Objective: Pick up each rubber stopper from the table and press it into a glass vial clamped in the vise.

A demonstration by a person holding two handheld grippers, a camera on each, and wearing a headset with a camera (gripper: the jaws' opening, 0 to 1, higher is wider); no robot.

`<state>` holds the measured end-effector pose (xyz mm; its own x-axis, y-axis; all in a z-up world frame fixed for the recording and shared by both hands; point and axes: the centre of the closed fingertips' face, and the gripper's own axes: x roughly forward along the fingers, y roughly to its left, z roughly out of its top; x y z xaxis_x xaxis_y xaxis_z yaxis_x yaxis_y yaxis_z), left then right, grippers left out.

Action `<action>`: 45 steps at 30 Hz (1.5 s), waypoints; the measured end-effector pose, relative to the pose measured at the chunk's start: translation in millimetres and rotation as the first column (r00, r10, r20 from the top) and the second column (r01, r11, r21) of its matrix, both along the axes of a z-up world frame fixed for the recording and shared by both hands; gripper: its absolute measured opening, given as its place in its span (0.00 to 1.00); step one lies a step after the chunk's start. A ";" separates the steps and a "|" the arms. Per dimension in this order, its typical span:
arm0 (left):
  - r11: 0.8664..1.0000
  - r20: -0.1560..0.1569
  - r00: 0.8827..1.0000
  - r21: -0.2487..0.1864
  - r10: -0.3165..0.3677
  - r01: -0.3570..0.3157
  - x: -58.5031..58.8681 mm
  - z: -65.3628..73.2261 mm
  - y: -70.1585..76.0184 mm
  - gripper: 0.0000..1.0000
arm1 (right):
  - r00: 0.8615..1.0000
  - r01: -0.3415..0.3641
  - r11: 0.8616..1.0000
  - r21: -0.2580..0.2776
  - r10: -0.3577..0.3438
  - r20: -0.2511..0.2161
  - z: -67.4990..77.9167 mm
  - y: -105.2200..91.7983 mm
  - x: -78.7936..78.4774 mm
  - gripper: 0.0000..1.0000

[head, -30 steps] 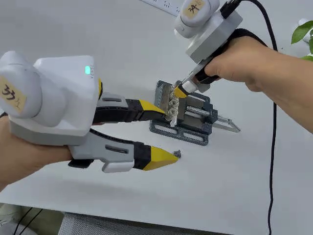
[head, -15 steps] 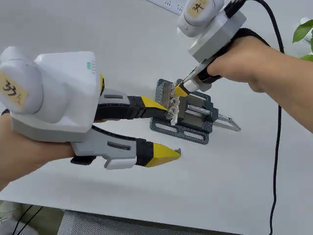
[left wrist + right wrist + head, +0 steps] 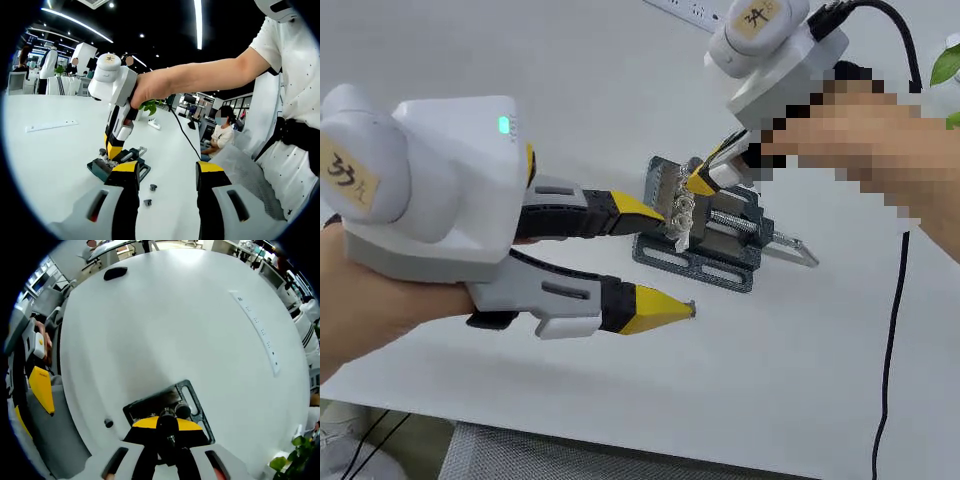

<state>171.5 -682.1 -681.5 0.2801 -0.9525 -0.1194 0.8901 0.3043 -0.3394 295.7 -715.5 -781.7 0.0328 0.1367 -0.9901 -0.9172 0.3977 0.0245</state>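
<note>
Bright, even overhead light, soft shadows; both claw views bend at edges.

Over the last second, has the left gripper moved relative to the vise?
No. The left gripper stays put: its upper jaw sits by the vise, its lower jaw nearer the person, as before; the whole view just shifted.

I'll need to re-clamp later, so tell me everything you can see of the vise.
The vise is dark grey metal with a slotted base, a threaded screw and a thin handle bar sticking out. It sits flat on the white table, its jaws clamping a row of glass vials upright. The right tool, shut on a dark stopper, meets the vials from above.
</note>
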 end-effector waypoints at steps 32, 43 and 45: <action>1.000 0.000 1.000 0.020 -0.005 0.005 -1.0 -0.1 1.2 0.44 | 0.997 0.040 0.990 0.138 -0.049 0.063 23.3 -10.1 2.9 0.08; 0.999 -0.001 1.000 0.043 -0.009 0.009 -1.7 -2.3 3.3 0.44 | 0.997 0.016 0.985 0.171 -0.027 0.066 19.1 -3.9 0.5 0.03; 0.999 -0.001 1.000 0.045 -0.009 0.009 -1.5 -2.4 3.8 0.44 | 0.998 0.012 0.984 0.175 -0.023 0.065 17.7 -2.2 0.5 0.03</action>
